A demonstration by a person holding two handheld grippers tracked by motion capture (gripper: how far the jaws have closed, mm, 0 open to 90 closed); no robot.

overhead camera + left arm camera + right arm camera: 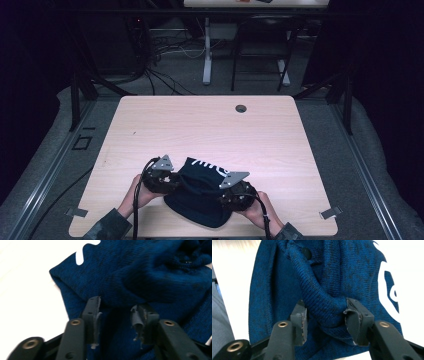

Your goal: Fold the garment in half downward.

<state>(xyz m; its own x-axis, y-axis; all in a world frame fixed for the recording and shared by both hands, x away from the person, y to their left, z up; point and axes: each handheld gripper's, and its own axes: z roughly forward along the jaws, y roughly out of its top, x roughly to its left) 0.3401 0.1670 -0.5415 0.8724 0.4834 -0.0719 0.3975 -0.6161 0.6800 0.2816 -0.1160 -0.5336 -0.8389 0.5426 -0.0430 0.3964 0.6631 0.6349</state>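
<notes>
Both forearms came in from the near edge of the light wooden tabletop (210,125), hands low, one on each side of one dark blue knitted garment with white print (200,192). Left gripper (162,179) at garment's left side, jaws parted, tips against a raised fold; could not tell whether pinched. Right gripper (325,315) at right side, jaws clamped on a thick rolled fold. Counted: two grippers, one garment, near the front edge.

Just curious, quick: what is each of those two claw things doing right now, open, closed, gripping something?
Left gripper: open, jaws apart at a fold of the dark blue knit garment.
Right gripper: jaws pressed on a bunched roll of the same garment.
</notes>
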